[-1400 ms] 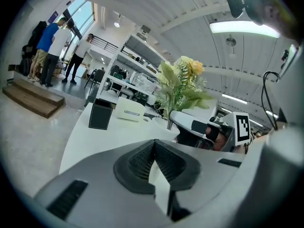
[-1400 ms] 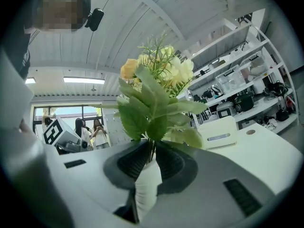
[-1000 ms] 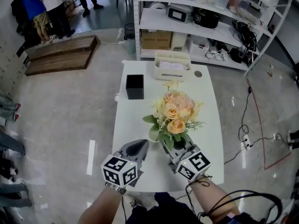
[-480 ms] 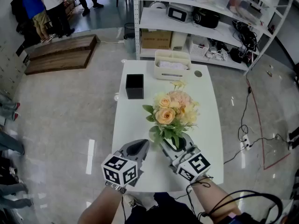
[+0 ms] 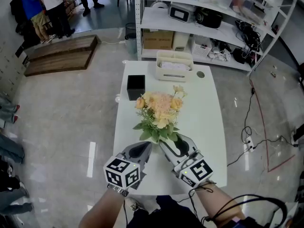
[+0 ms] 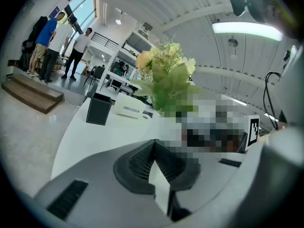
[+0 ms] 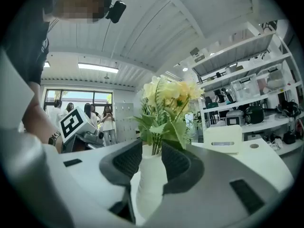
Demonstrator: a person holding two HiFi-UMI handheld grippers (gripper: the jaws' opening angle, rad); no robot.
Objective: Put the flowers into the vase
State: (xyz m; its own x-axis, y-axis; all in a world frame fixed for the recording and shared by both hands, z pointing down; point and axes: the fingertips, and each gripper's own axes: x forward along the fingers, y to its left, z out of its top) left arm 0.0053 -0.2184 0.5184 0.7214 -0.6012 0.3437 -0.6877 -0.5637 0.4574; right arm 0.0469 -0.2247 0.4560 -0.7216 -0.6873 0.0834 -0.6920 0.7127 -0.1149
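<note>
A bouquet of peach and cream flowers (image 5: 159,109) stands on the white table (image 5: 204,108) and leans to the left. In the right gripper view its stems go down into a white vase (image 7: 152,179), which leaves hide in the head view. My right gripper (image 5: 175,140) sits at the bouquet's foot. Its jaws have just been opening wide, then closing slightly, and the vase stands between them (image 7: 152,148). The pads flank the vase's neck closely, and I see no squeeze. To the left, my left gripper (image 5: 142,148) is shut with nothing in it (image 6: 154,144), and the flowers (image 6: 166,75) rise beyond it.
A black box (image 5: 136,87) and a white tissue holder (image 5: 175,65) stand at the table's far end. A loaded shelf unit (image 5: 209,18) is behind the table. People (image 5: 42,8) stand near a wooden step (image 5: 61,53) at far left. Cables (image 5: 256,122) lie on the floor at right.
The bouquet has swung from over the right gripper to the left and now leans that way. The right gripper's jaws have spread and it has rolled slightly. The left gripper has stayed still.
</note>
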